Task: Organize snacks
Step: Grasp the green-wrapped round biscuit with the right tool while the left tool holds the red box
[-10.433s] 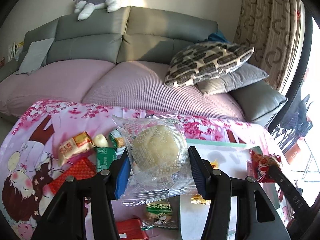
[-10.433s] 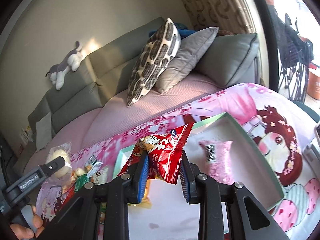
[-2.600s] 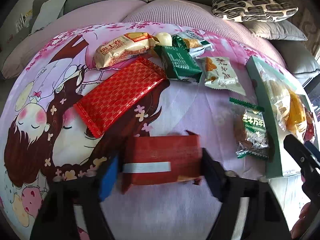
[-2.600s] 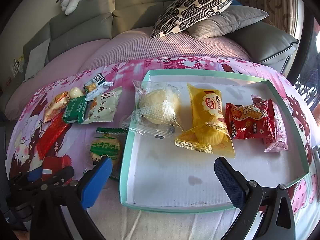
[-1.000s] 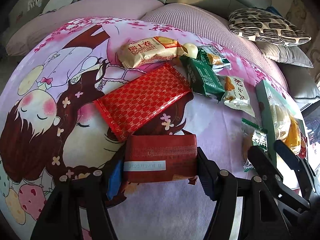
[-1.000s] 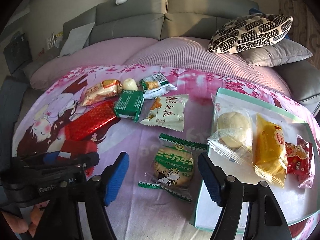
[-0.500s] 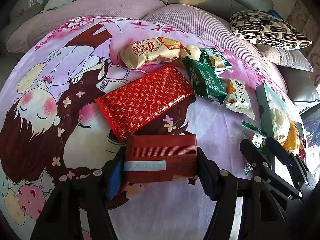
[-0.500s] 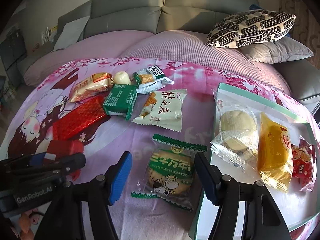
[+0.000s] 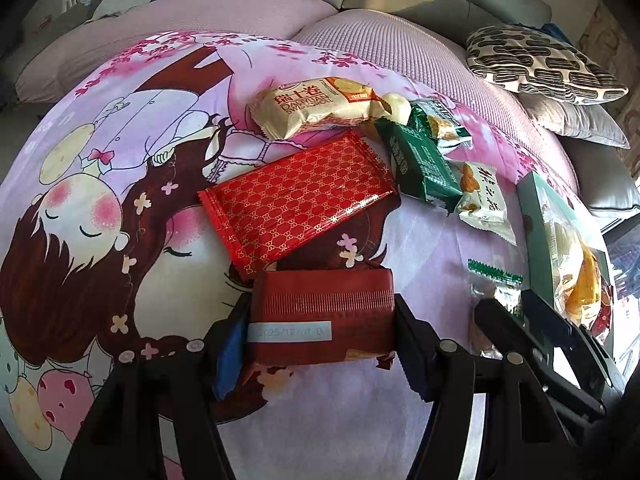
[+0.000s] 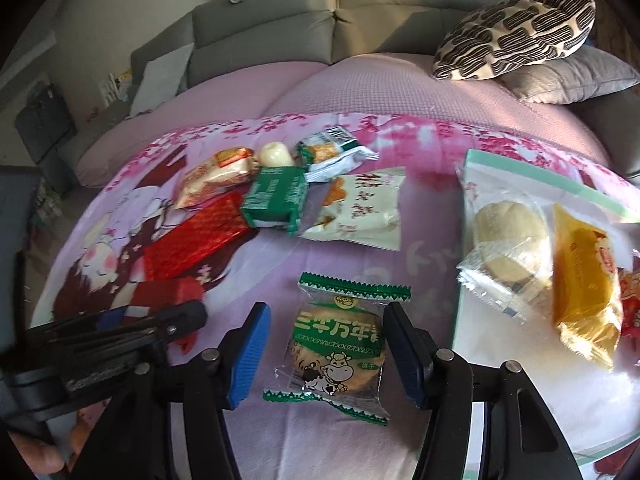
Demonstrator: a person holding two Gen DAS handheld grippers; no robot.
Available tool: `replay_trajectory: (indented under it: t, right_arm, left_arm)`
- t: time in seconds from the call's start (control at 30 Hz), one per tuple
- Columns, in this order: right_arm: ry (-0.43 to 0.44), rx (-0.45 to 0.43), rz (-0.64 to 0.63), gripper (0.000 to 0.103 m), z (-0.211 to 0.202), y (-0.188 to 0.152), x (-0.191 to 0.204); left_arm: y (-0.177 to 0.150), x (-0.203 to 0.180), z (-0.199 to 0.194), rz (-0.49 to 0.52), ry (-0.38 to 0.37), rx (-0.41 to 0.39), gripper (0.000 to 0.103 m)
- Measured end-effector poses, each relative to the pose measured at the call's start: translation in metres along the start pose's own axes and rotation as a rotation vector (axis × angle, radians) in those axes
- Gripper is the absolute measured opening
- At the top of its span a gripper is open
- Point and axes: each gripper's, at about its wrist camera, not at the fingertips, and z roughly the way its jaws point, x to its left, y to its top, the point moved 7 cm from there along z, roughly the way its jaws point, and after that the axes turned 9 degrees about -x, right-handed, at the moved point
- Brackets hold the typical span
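Observation:
My left gripper (image 9: 316, 332) is shut on a dark red snack pack (image 9: 320, 316) that rests on the pink cartoon cloth (image 9: 100, 184). My right gripper (image 10: 324, 344) is open, its blue pads on either side of a green-edged biscuit pack (image 10: 338, 340) without touching it. A flat red patterned pack (image 9: 296, 200), a cream roll pack (image 9: 312, 106), green packs (image 9: 424, 164) and a white pack (image 10: 360, 208) lie behind. The green-rimmed tray (image 10: 540, 178) on the right holds a clear-wrapped bun (image 10: 508, 228), a yellow pack (image 10: 584, 276) and a red pack.
A grey sofa (image 10: 340, 12) with a pink seat cover runs behind the table, with patterned and grey cushions (image 10: 516, 36) at right and a plush toy on its back. The left gripper (image 10: 120, 332) shows at the lower left of the right wrist view.
My right gripper has moved forward and down so that its open pads now flank the biscuit pack. My left gripper has stayed shut on the dark red pack.

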Motion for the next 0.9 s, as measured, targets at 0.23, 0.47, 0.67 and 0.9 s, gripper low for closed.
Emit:
replay_trajectory:
  t: [0.23, 0.47, 0.67, 0.9]
  right_arm:
    - [-0.025, 0.005, -0.019, 0.06, -0.005, -0.003, 0.0]
    - [-0.045, 0.048, -0.041, 0.06, 0.001, -0.011, 0.001]
    - [-0.055, 0.062, -0.072, 0.06, 0.004, -0.017, 0.005]
    - [-0.082, 0.068, -0.122, 0.06, 0.008, -0.021, 0.009]
  left_arm:
    - [-0.001, -0.001, -0.001, 0.006, 0.008, 0.0, 0.067]
    - [0.0, -0.002, 0.001, 0.014, 0.017, 0.002, 0.067]
    - [0.0, -0.002, 0.002, 0.016, 0.017, 0.002, 0.067]
    - [-0.001, -0.003, 0.002, 0.016, 0.019, 0.003, 0.067]
